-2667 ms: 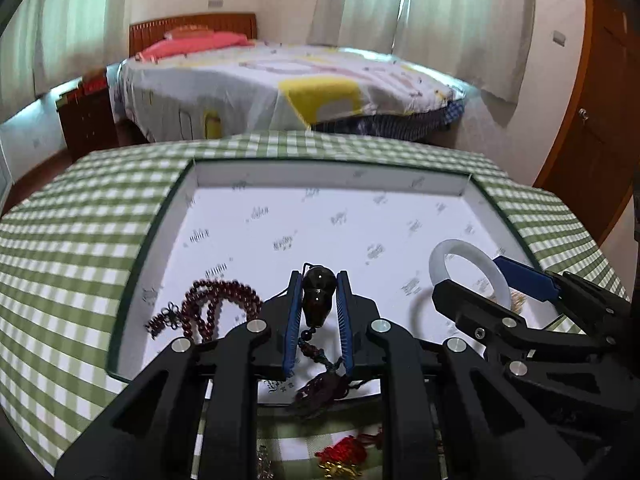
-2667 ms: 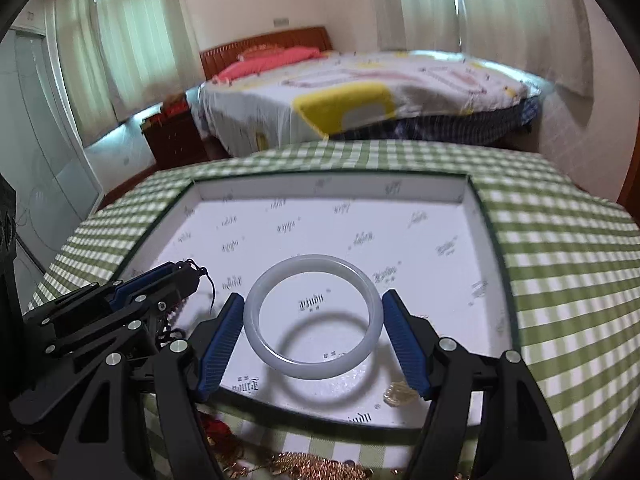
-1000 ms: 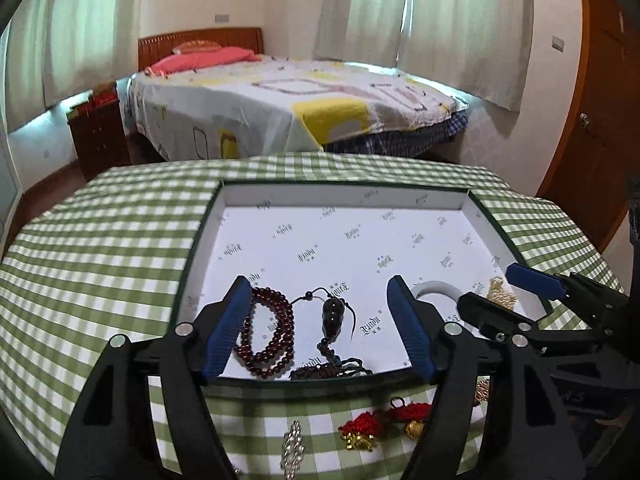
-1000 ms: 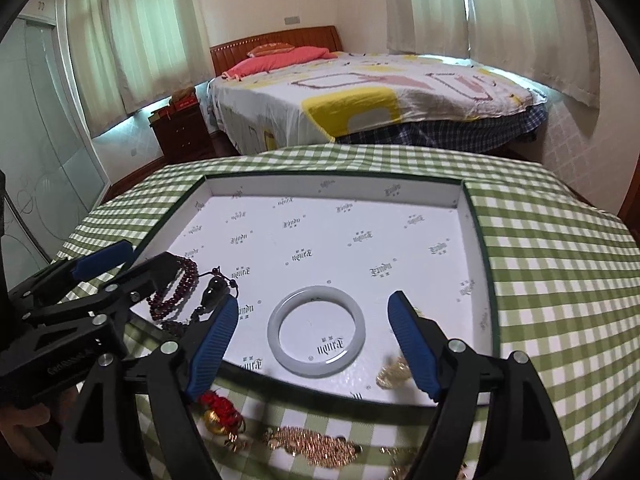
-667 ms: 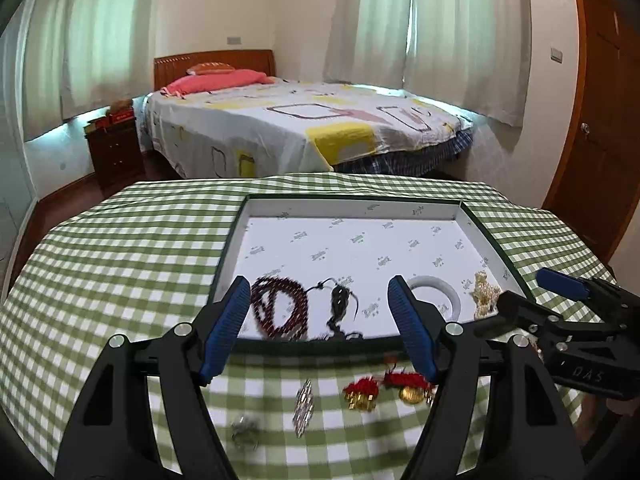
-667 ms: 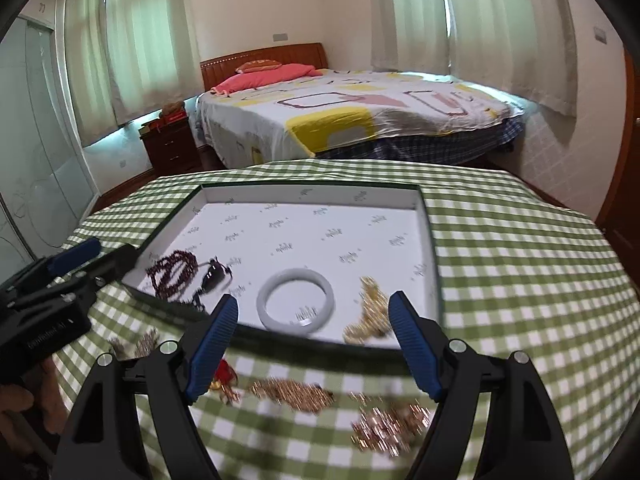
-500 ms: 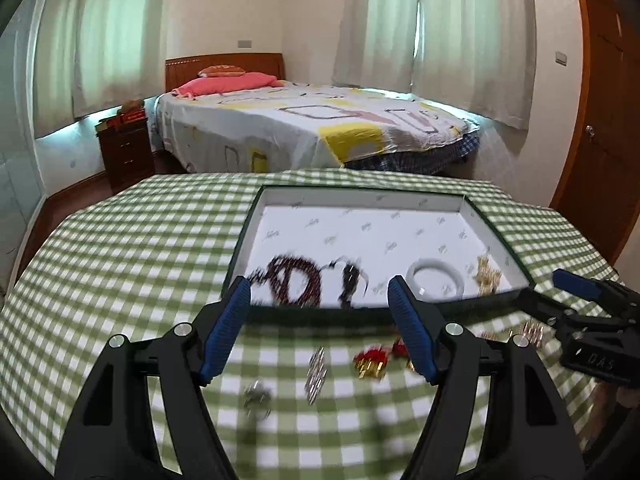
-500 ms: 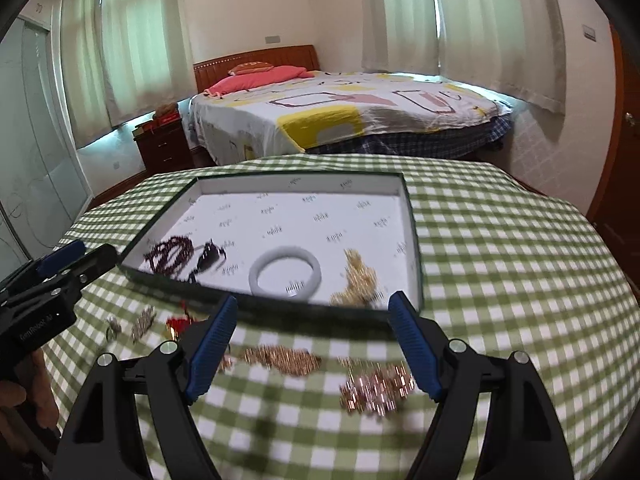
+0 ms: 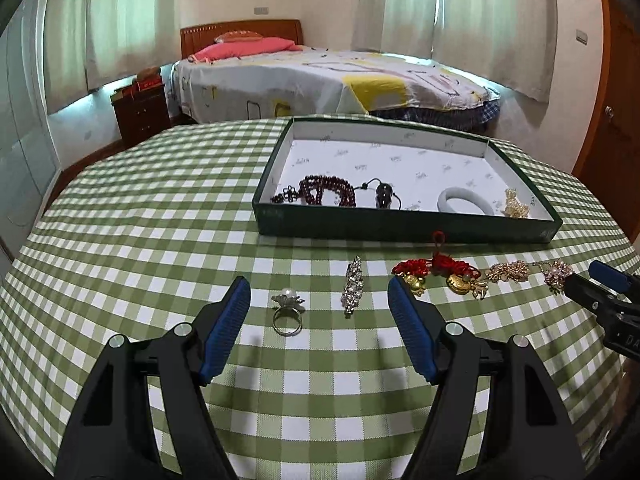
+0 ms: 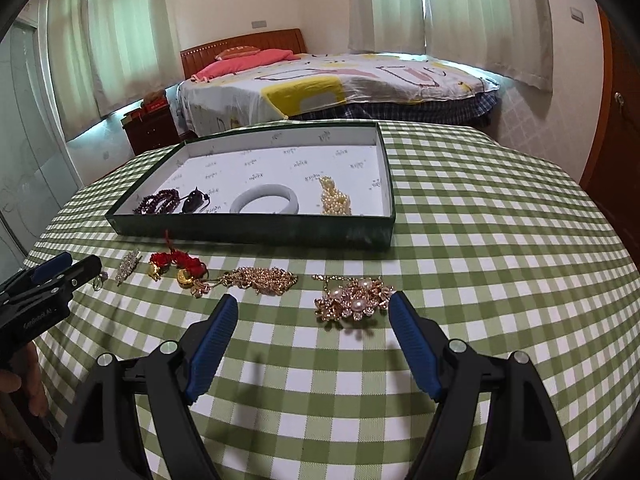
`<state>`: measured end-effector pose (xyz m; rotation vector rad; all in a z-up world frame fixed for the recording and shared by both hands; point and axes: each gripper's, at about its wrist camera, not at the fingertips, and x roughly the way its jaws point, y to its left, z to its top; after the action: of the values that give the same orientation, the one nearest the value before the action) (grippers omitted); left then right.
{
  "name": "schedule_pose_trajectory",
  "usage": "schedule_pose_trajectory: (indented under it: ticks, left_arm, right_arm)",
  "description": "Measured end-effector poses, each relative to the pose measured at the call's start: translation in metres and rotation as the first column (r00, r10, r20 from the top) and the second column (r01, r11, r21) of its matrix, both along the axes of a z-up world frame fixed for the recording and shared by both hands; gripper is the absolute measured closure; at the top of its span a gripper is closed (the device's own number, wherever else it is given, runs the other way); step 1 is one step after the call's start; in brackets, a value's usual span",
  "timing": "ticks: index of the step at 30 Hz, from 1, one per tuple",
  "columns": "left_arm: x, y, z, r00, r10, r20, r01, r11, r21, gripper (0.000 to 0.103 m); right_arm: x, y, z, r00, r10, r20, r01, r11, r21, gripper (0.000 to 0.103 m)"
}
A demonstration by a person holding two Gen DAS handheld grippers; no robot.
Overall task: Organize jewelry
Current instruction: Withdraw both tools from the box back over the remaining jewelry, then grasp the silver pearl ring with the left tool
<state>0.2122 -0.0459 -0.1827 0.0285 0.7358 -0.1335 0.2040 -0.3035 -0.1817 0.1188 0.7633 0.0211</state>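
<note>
A dark green box (image 9: 404, 229) (image 10: 256, 236) with a white lining sits on the checked table. It holds a dark red bead bracelet (image 9: 328, 195), a dark pendant (image 9: 384, 195), a white bangle (image 10: 265, 203) and a pearl piece (image 10: 335, 200). In front of it lie a pearl ring (image 9: 287, 309), a crystal clip (image 9: 352, 285), a red knot charm (image 9: 436, 269), a gold chain (image 10: 260, 279) and a gold pearl brooch (image 10: 354, 300). My left gripper (image 9: 319, 320) is open and empty above the ring and clip. My right gripper (image 10: 313, 335) is open and empty just short of the brooch.
The green checked tablecloth (image 10: 500, 240) covers a round table that drops off at the near and side edges. A bed (image 9: 320, 76), a nightstand (image 9: 140, 112) and a wooden door (image 9: 616, 112) stand beyond the table.
My left gripper let go of the dark pendant in the box and opened. Both grippers pulled back from the box to the loose jewelry in front of it.
</note>
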Motion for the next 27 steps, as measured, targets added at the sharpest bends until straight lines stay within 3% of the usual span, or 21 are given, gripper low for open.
schedule_pose_trajectory:
  ticks: [8,14,22,27]
  left_arm:
    - [0.016,0.015,-0.011,0.995,0.062,-0.084,-0.063,0.998,-0.012,0.037]
    - [0.023,0.016,-0.019,0.99,0.053,-0.134,-0.056,0.998,-0.019,0.044]
    - [0.031,0.022,-0.024,0.985,0.05,-0.168,-0.058,0.997,-0.044,0.06]
    - [0.032,0.022,-0.023,0.985,0.04,-0.169,-0.05,0.997,-0.053,0.079]
  right_arm:
    - [0.001,-0.001,-0.003,1.0,0.0,-0.006,0.0,1.0,0.005,0.028]
    - [0.003,-0.001,-0.006,1.0,0.005,-0.018,-0.005,1.0,0.009,0.028]
    - [0.005,-0.002,-0.009,1.0,0.005,-0.025,-0.005,1.0,0.013,0.028]
    - [0.006,-0.002,-0.011,0.999,0.005,-0.033,-0.004,1.0,0.016,0.028]
